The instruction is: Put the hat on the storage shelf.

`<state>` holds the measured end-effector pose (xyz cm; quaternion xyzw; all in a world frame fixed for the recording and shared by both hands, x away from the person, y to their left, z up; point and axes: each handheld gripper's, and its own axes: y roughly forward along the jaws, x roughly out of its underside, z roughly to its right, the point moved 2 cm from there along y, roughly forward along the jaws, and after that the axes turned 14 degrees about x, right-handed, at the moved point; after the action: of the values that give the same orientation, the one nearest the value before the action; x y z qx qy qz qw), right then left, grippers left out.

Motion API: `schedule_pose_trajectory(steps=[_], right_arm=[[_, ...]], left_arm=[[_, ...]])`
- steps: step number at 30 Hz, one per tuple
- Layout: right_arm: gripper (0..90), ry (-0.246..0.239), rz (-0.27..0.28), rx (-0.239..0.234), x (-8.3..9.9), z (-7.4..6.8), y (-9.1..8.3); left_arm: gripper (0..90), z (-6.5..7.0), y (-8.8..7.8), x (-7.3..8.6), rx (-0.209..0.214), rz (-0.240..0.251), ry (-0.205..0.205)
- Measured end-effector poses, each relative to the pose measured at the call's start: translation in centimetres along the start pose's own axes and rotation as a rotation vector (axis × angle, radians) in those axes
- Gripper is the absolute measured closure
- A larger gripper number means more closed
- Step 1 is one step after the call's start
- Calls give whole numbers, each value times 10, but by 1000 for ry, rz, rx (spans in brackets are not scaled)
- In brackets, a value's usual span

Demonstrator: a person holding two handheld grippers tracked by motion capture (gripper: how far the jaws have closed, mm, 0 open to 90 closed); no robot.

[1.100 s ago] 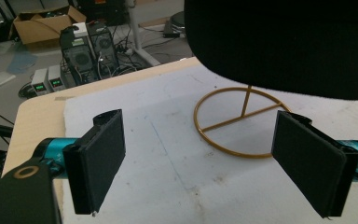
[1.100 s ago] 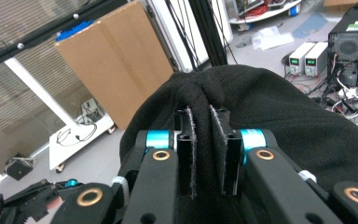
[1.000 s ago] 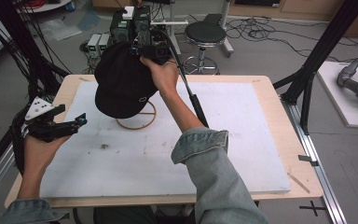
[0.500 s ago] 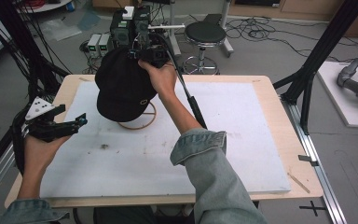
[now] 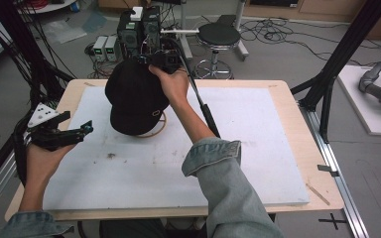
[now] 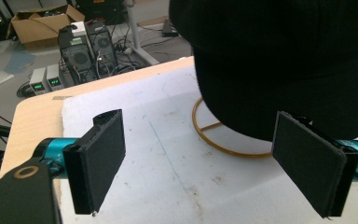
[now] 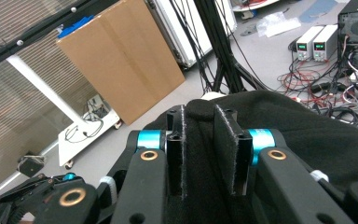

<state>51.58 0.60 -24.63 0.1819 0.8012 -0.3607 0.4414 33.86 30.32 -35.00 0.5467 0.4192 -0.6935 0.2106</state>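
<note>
The black cap sits atop the wire stand; the right gripper (jaws just easing apart) pinches its fabric. Left of the stand, the left gripper gapes empty.

Cap on a wire stand at the mat's far left, stool behind the table

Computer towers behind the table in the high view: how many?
2. The computer towers stand side by side on the floor past the table's far edge, just beyond the black cap. Others may be hidden behind them.
</note>
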Motion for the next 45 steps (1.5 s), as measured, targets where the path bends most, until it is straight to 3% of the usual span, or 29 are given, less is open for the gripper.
schedule_pose_trajectory(steps=[14, 17, 30, 34, 37, 42, 43, 45], right_arm=[[684, -2, 26, 44, -3, 11, -13], [658, 8, 27, 62, -3, 20, -21], [597, -27, 44, 156, 8, 53, -61], [562, -17, 62, 163, 14, 64, -75], [527, -43, 43, 219, 18, 71, -86], [490, -43, 75, 235, 24, 80, -103], [457, -57, 71, 264, 28, 85, -110], [442, -51, 81, 277, 33, 91, -118]], left_arm=[[178, 0, -1, 0, 0, 1, -1], [178, 0, 0, 0, 1, 1, 0], [178, 1, 1, 0, 1, -2, -2], [178, 0, 1, 0, 1, -6, 1], [178, 0, 1, 1, 2, -7, -2], [178, 0, 1, 1, 0, -3, -4], [178, 0, 2, 1, 0, -6, -2], [178, 0, 2, 1, 1, -9, -2]])
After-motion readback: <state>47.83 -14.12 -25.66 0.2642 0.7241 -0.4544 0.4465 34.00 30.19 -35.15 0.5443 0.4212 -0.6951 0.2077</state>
